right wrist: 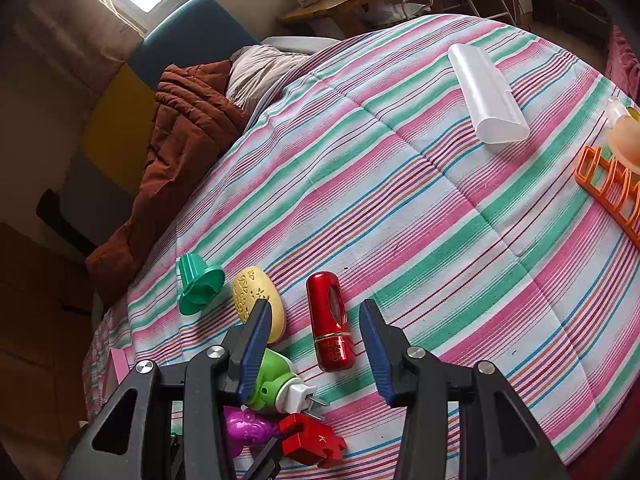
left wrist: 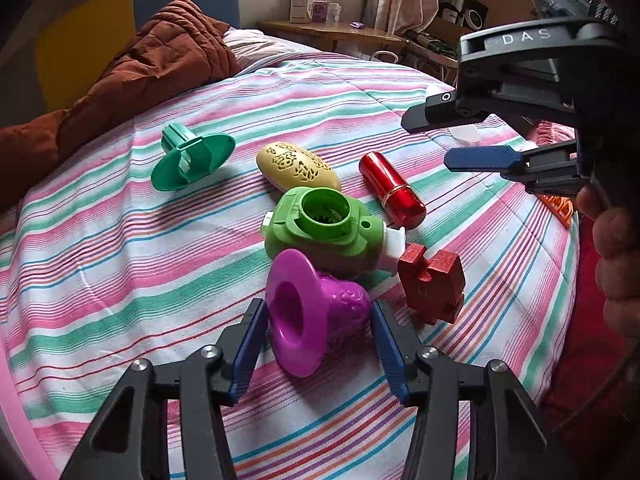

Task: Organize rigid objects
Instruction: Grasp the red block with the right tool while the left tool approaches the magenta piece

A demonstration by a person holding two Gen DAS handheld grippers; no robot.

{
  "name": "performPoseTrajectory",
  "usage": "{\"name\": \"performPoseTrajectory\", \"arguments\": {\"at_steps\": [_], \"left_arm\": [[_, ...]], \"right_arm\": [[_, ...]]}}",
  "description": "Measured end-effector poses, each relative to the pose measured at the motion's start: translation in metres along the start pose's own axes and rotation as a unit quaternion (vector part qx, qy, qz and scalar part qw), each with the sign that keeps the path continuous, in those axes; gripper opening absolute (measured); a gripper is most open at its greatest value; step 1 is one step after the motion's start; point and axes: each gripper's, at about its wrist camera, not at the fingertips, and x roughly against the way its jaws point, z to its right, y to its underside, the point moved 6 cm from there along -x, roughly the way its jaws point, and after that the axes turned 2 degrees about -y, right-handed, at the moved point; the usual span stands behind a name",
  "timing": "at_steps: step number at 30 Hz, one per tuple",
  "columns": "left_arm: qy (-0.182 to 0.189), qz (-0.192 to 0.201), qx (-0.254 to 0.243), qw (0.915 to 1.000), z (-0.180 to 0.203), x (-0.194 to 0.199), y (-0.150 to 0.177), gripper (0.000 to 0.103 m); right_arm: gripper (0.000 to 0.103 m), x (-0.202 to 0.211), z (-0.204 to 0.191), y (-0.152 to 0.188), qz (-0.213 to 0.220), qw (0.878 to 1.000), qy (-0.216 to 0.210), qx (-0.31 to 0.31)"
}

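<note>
Several small rigid objects lie grouped on a striped bedspread (left wrist: 100, 248). My left gripper (left wrist: 318, 320) is open, its jaws on either side of a purple bell-shaped piece (left wrist: 308, 316), not closed on it. Behind it lie a green plug-in device (left wrist: 320, 228), a red puzzle-shaped block (left wrist: 434, 284), a red cylinder (left wrist: 390, 188), a cream carved oval (left wrist: 298, 166) and a teal funnel-shaped piece (left wrist: 192, 156). My right gripper (right wrist: 316, 314) is open and empty above the red cylinder (right wrist: 330, 320); it also shows in the left wrist view (left wrist: 436, 140).
A white translucent case (right wrist: 486, 94) lies far right on the bed. An orange rack (right wrist: 612, 194) and a peach object (right wrist: 626, 140) sit at the right edge. A brown quilt (left wrist: 152, 64) is bunched at the back left. A wooden table (left wrist: 332, 32) stands behind the bed.
</note>
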Motion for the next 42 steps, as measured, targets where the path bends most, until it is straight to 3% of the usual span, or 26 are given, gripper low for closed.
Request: {"name": "performPoseTrajectory", "arguments": {"at_steps": [5,8,13,21,31,36,39,42], "left_arm": [[0.008,0.018,0.028,0.9994,-0.013,0.011,0.008,0.051],[-0.005,0.025,0.037,0.9990,-0.024,0.026,0.020,0.049],[-0.027,0.029,0.061,0.9974,-0.044,0.047,0.044,0.049],[-0.055,0.032,0.062,0.9960,-0.053,0.063,0.071,0.050],[-0.051,0.017,0.071,0.9960,-0.057,0.048,0.064,0.055],[-0.051,0.018,0.068,0.9962,-0.060,0.042,0.058,0.056],[-0.049,0.020,0.067,0.9964,-0.061,0.042,0.057,0.056],[-0.040,0.019,0.069,0.9966,-0.062,0.043,0.058,0.057]], "right_arm": [[0.046,-0.005,-0.001,0.002,-0.007,1.000,0.008,0.008],[0.046,-0.009,-0.001,0.005,-0.020,1.000,0.015,0.019],[0.046,-0.024,-0.011,0.024,-0.088,0.994,0.014,0.061],[0.046,-0.031,-0.039,0.054,-0.152,0.978,-0.011,0.139],[0.046,-0.040,-0.030,0.070,-0.182,0.967,0.041,0.171],[0.046,-0.037,-0.021,0.066,-0.180,0.972,0.039,0.149],[0.046,-0.031,-0.020,0.062,-0.170,0.976,0.017,0.134],[0.046,-0.032,-0.024,0.066,-0.182,0.972,0.009,0.146]]}}
